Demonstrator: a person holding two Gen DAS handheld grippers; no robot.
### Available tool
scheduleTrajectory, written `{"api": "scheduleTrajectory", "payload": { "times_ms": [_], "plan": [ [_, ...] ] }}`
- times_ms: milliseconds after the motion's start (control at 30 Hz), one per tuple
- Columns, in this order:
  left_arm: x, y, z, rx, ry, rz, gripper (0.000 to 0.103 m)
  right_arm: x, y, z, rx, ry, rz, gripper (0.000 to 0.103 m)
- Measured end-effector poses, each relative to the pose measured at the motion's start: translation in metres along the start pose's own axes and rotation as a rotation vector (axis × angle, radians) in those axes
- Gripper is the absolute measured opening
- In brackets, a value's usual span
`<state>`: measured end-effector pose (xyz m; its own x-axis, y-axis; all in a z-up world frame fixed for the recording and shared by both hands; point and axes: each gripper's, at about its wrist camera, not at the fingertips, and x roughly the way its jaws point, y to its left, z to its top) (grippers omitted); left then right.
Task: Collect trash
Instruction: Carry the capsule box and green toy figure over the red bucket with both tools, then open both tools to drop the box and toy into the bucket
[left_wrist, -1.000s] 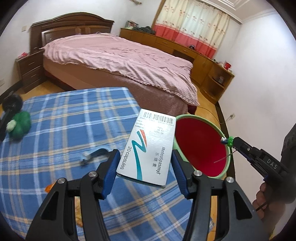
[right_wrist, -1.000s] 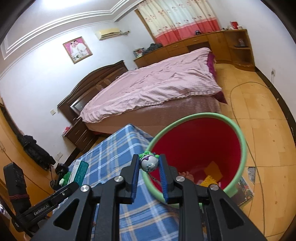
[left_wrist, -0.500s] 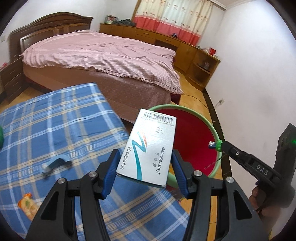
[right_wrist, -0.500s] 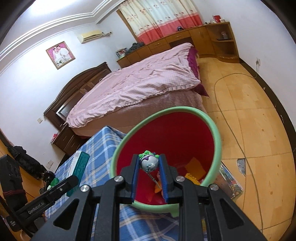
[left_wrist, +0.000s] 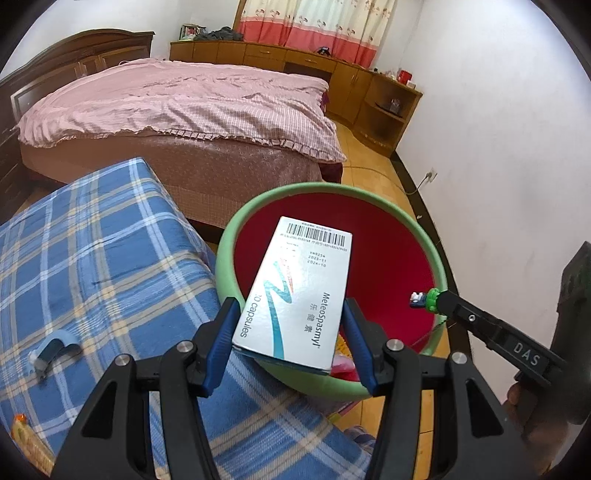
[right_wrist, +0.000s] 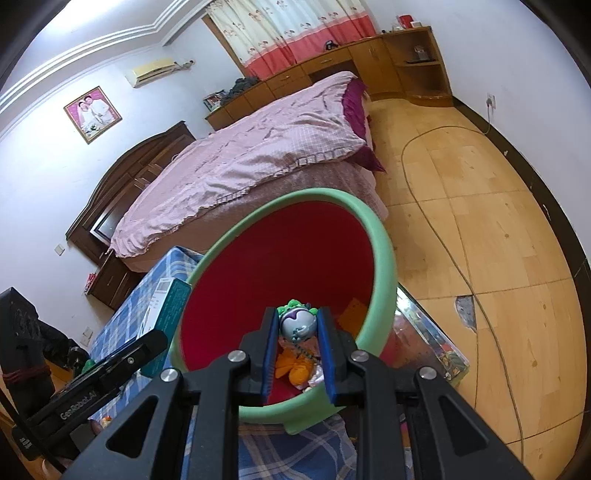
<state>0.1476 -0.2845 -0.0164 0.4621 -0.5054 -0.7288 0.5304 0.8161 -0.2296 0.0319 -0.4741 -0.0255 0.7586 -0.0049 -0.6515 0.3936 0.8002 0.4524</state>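
My left gripper (left_wrist: 291, 343) is shut on a white medicine box (left_wrist: 299, 295) with a teal swoosh, held over the near rim of the red bin with a green rim (left_wrist: 406, 218). My right gripper (right_wrist: 297, 328) is shut on a small grey and green toy figure (right_wrist: 297, 323) on a chain, held over the same bin (right_wrist: 384, 243). The toy also shows in the left wrist view (left_wrist: 421, 300) at the bin's right rim. The box's teal side shows in the right wrist view (right_wrist: 168, 306). Orange and yellow trash (right_wrist: 295, 369) lies in the bin's bottom.
A blue plaid cloth (left_wrist: 92, 258) covers the table left of the bin. On it lie a blue curved piece (left_wrist: 51, 350) and an orange wrapper (left_wrist: 26, 439). A pink bed (left_wrist: 184, 99) stands behind. A book (right_wrist: 428, 343) lies on the wooden floor beside the bin.
Both grippers have moved toward and over the bin, carrying the box and the toy. The bin now sits larger and closer in both views.
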Motion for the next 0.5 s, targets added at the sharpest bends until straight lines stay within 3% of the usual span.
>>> {"api": "scheduleTrajectory", "payload": {
  "times_ms": [500],
  "plan": [
    [0.017,0.000,-0.001,-0.001,0.012,0.002,0.057,0.012,-0.015,-0.007,0.024,0.033,-0.012,0.023]
  ]
}}
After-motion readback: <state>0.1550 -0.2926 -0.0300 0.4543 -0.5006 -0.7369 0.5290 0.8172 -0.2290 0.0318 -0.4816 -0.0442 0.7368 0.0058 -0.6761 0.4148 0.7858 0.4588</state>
